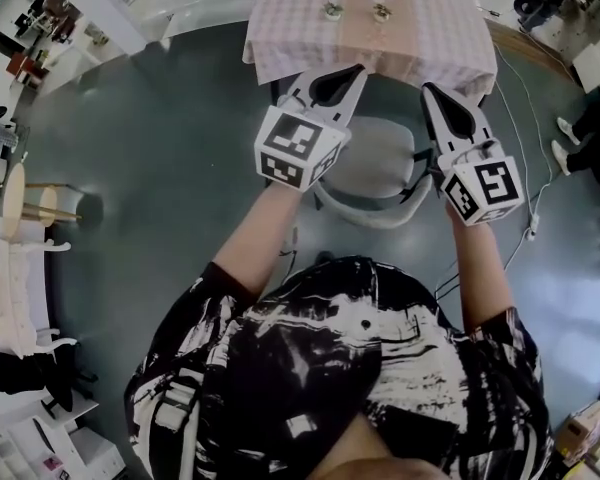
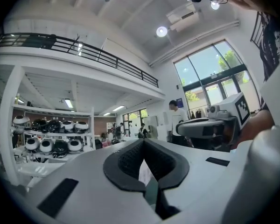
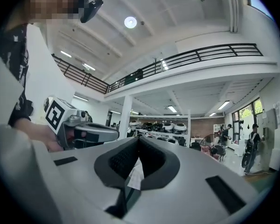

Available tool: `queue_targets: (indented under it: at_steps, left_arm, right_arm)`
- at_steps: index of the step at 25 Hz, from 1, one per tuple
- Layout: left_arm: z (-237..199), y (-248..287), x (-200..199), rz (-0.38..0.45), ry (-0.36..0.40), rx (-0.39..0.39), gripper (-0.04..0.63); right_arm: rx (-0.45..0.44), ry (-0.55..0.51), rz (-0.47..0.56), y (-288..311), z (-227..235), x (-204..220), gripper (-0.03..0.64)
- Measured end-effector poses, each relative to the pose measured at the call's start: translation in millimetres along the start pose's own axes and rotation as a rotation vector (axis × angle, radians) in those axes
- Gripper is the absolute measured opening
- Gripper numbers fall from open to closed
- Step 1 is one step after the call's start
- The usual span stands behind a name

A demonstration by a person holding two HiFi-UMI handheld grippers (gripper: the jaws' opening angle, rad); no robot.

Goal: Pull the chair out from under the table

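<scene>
A grey chair (image 1: pixel 375 163) stands on the floor in the head view, its seat partly under the table (image 1: pixel 280 28), which wears a pink checked cloth. The chair's curved backrest (image 1: pixel 380 216) faces me. My left gripper (image 1: pixel 358 70) hovers over the seat's left side, jaws shut with nothing between them. Over the right side hangs my right gripper (image 1: pixel 427 88), likewise shut and empty. Neither touches the chair. Both point level toward the table. In the left gripper view the shut left gripper (image 2: pixel 142 141) shows the right gripper (image 2: pixel 214 125) beside it; the right gripper (image 3: pixel 139 138) looks the same way.
Two small objects (image 1: pixel 332 10) sit on the tablecloth. A cable with a power strip (image 1: pixel 530 230) trails on the floor at right, near a person's shoes (image 1: pixel 565 143). A wooden stool (image 1: pixel 30 203) stands at left. Shelves of helmets (image 2: pixel 46 143) line the hall.
</scene>
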State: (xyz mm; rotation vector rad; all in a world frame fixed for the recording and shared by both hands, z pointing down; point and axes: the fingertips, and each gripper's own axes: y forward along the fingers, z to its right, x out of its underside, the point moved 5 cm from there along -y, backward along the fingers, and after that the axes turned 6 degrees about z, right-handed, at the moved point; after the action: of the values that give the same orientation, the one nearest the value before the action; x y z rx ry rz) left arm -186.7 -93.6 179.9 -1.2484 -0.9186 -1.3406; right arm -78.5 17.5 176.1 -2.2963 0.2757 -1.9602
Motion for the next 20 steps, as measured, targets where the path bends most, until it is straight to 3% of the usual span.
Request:
queue_targets:
  at_steps: [20]
  left_arm:
    - [-6.8, -10.4, 9.7, 0.016, 0.001, -0.017, 0.000]
  right_arm:
    - [0.024, -0.021, -0.038, 5.9, -7.2, 15.7, -0.002]
